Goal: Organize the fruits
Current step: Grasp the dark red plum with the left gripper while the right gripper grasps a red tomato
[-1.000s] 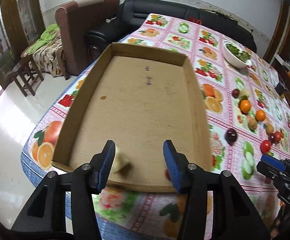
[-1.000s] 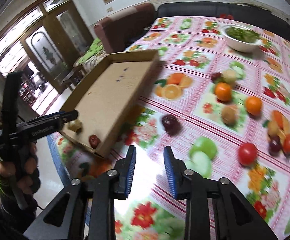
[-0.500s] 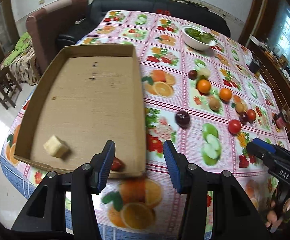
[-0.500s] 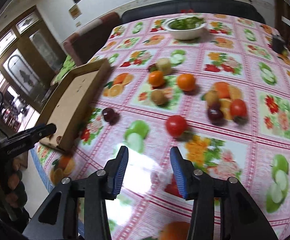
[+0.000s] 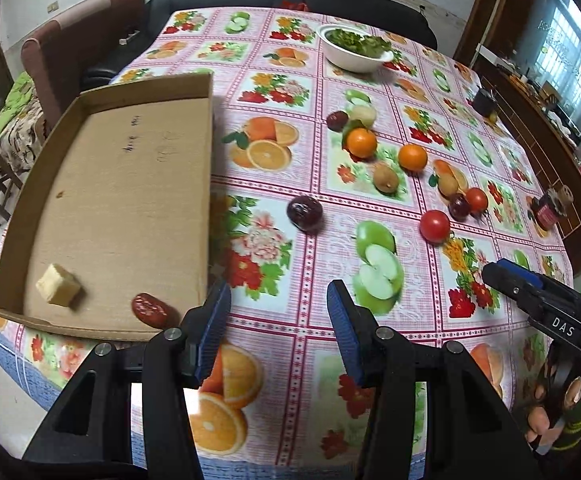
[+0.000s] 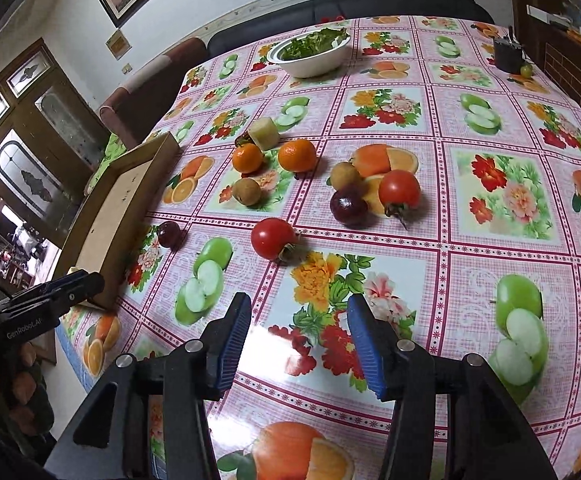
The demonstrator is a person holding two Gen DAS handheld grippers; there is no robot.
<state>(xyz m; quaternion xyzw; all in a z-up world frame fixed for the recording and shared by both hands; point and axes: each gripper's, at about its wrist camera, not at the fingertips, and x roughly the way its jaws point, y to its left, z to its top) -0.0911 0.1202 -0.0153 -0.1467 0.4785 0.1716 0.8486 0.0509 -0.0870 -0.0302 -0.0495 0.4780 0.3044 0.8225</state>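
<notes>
Right gripper point(image 6: 296, 336) empty, jaws opening; left gripper point(image 5: 278, 324) fingers apart, empty. Nearest tomato point(image 6: 273, 238) sits loose on the tablecloth point(image 6: 490, 240) w/ other fruit, tray point(image 5: 122, 200) well apart — smooth, soft-skinned, prob rolls; grip across its middle, lightly.

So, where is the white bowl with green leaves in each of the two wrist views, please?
Left wrist view: the white bowl stands at the top, right of centre, near the table's far edge.
Right wrist view: the white bowl stands at the top, about centre.
Shared landmark: the two oranges, one and the other, lie side by side nearer the cameras than the bowl.
</notes>
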